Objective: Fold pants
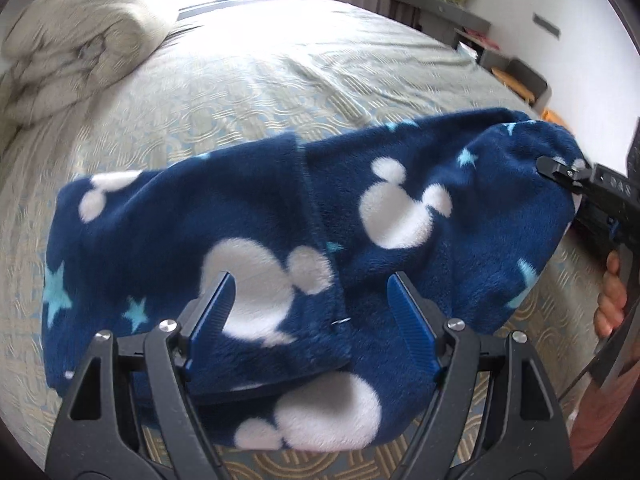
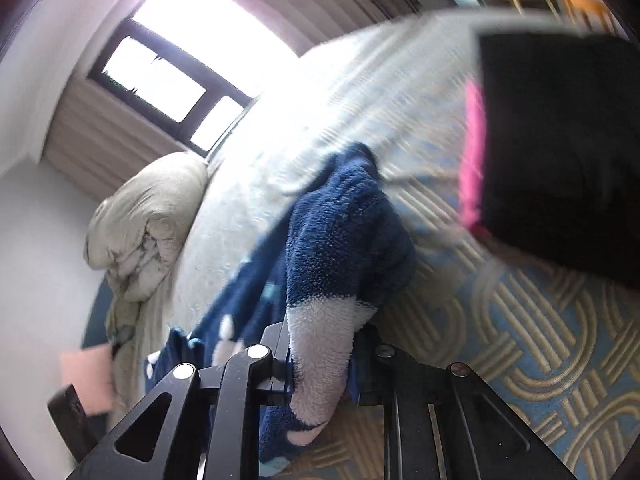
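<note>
Folding well means level edges — right tongs [image 2: 320, 360] clamp the pants [image 1: 256, 248] end, left tongs [image 1: 310, 304] gape wide; lower it square onto the bed [image 1: 240, 88]

Black left claw [image 1: 310, 320] w/ blue ribbed pads [image 1: 214, 312] — silver screws, bare-skinned hand [image 1: 610, 300].

The pants [image 1: 280, 248] are dark blue fleece printed with white mouse-head shapes and pale blue stars. They are folded into a thick, layered bundle, held up off the patterned bedspread [image 1: 240, 80], stretched sideways with the right end pinched and slightly raised.
</note>
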`<state>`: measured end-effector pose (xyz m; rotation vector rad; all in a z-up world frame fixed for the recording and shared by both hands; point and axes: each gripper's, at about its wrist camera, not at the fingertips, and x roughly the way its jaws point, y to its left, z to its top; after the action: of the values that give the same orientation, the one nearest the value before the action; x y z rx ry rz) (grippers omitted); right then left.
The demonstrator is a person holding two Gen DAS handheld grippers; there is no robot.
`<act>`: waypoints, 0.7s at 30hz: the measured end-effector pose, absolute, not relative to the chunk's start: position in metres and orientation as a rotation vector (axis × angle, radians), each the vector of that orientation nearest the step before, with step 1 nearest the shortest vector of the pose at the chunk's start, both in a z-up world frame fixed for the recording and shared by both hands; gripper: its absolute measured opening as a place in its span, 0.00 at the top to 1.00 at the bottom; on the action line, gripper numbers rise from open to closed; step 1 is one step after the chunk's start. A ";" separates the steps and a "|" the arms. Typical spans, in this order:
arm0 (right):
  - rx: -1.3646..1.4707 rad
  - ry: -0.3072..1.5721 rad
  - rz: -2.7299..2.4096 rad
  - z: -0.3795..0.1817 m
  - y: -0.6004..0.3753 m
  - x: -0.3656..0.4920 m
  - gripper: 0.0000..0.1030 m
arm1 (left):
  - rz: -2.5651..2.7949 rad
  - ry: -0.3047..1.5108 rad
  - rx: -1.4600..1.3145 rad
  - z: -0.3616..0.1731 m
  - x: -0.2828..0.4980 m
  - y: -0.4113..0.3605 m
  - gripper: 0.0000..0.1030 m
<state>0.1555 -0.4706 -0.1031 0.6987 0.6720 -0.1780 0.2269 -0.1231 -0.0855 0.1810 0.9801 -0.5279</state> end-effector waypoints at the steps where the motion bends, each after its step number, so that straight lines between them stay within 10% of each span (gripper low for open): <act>1: 0.640 0.661 -0.169 -0.093 -0.458 0.156 0.82 | -0.521 0.984 0.150 -0.084 0.229 -0.114 0.23; 21: -0.179 0.815 0.232 -0.119 -0.180 0.181 0.80 | -0.497 1.036 -0.287 -0.077 0.240 0.017 0.23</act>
<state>0.1806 -0.1799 -0.1189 -0.1791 0.8154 0.2321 0.2404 0.0169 -0.0769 -0.2865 1.0358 -0.4965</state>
